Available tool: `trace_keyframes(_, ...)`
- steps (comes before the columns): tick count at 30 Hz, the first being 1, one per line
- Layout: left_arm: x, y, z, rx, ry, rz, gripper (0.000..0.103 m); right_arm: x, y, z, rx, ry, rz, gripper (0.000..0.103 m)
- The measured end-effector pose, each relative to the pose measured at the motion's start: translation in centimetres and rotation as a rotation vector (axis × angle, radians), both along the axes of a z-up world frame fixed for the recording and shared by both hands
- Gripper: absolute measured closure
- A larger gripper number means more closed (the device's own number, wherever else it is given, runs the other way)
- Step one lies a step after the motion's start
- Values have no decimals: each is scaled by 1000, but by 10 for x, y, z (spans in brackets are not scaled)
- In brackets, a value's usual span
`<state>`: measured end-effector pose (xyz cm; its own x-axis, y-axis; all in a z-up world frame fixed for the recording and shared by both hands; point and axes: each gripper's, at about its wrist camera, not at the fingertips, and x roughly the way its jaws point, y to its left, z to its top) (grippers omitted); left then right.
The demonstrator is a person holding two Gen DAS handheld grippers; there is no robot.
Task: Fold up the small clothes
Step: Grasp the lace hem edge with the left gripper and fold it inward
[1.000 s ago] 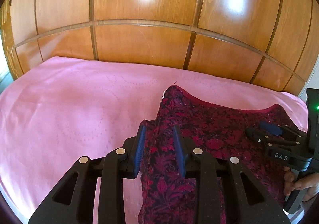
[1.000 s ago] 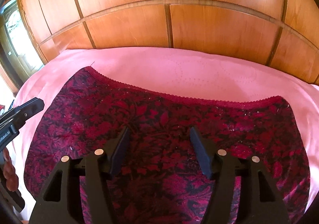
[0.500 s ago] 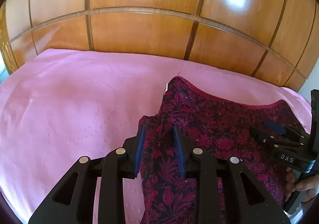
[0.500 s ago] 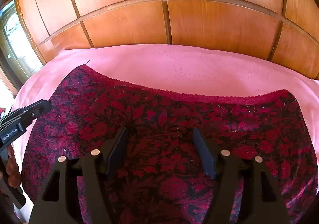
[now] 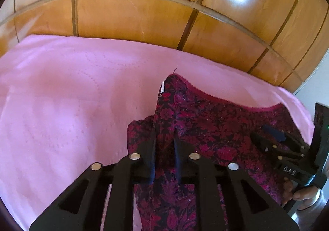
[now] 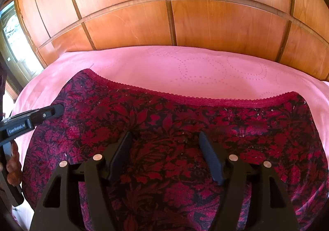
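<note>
A small garment (image 6: 164, 128) in dark red floral fabric with a red lace waistband lies on the pink bedspread (image 6: 185, 66). In the left wrist view my left gripper (image 5: 164, 138) is shut on the garment's (image 5: 205, 128) left side edge and lifts it into a raised fold. My right gripper (image 6: 165, 138) is open just over the middle of the garment, and it shows at the right of the left wrist view (image 5: 265, 134). The left gripper's tip also shows at the left of the right wrist view (image 6: 57, 109).
A glossy wooden wardrobe (image 6: 185, 15) stands along the far edge of the bed. The pink bedspread (image 5: 61, 97) stretches out to the left of the garment. A window or door (image 6: 12, 36) is at the far left.
The left gripper has lifted and pulled the garment's left edge up and to the right, so the fold stands higher. The right gripper has stayed open over the garment's middle.
</note>
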<state>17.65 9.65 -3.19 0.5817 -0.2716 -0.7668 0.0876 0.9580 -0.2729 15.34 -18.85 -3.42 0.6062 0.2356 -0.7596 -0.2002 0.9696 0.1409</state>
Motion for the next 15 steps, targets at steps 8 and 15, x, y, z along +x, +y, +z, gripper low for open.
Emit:
trace_keyframes(8, -9, 32, -36, -235, 63, 133, 92, 4, -1, -9, 15, 15, -7, 33)
trace_keyframes(15, -36, 21, 3, -111, -51, 166, 80, 7, -27, 13, 59, 9, -59, 32)
